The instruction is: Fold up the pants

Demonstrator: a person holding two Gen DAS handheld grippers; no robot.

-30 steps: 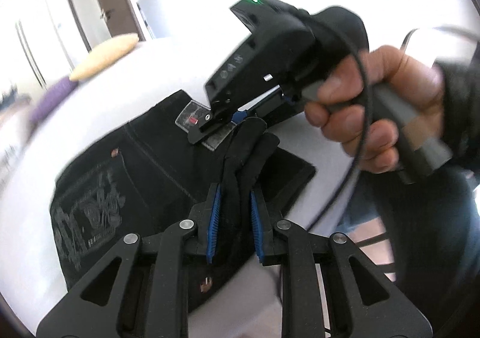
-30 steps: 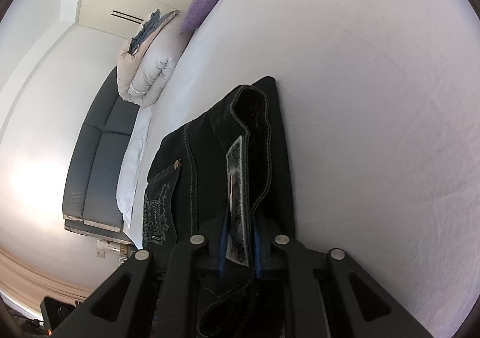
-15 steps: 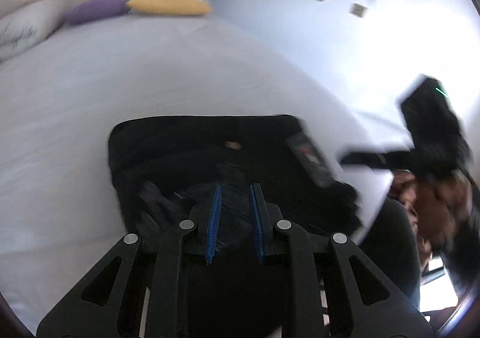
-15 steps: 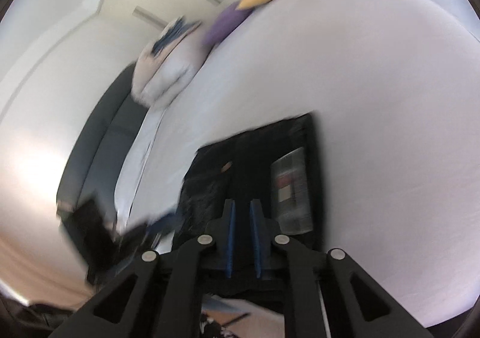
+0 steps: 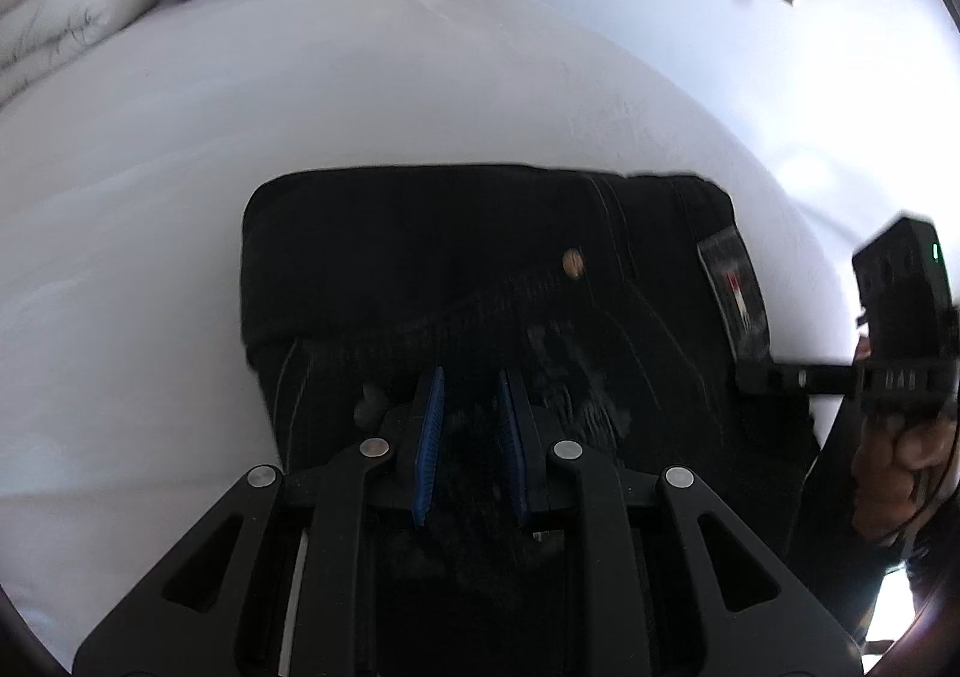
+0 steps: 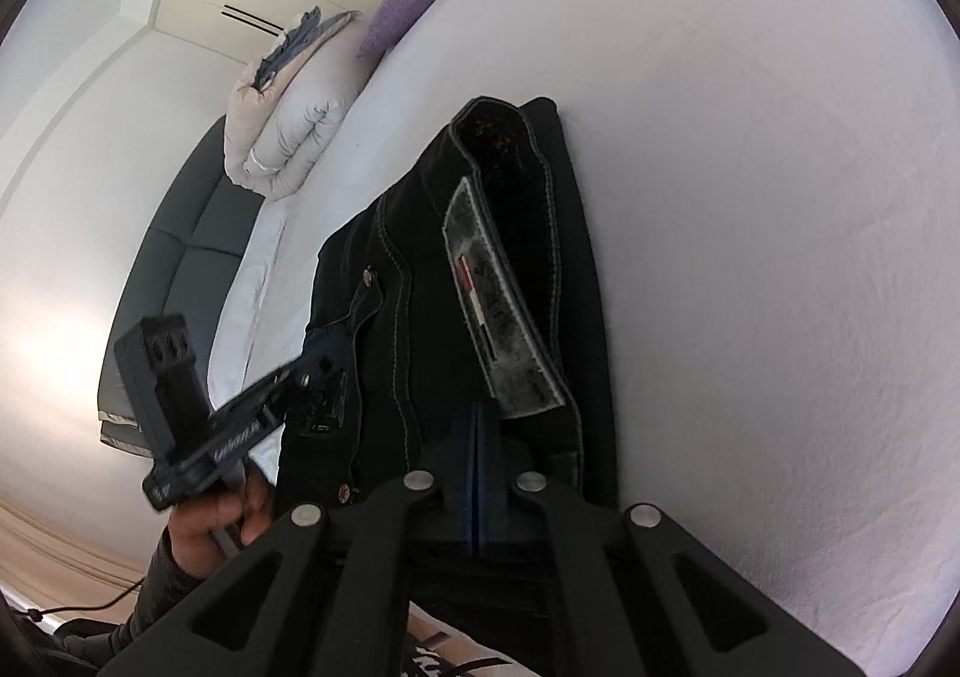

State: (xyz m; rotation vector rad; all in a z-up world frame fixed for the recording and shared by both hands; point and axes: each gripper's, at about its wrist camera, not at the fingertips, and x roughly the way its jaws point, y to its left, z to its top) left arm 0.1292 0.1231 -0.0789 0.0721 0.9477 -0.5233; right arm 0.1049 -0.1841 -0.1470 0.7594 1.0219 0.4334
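The black denim pants point(image 5: 480, 257), folded into a thick rectangle, lie on the white bed sheet point(image 5: 300, 95) near its front edge. My left gripper point(image 5: 468, 437) angles down, its blue pads clamped on a bunch of the dark fabric. My right gripper point(image 6: 478, 473) points down at the waistband by the grey label point(image 6: 498, 305), fully closed, pads pressed together with nothing between them that I can see.

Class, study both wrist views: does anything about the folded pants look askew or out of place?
Yes. On the black pants, the waistband gapes open, exposing the inside label. The rest lies fairly square on the bed.
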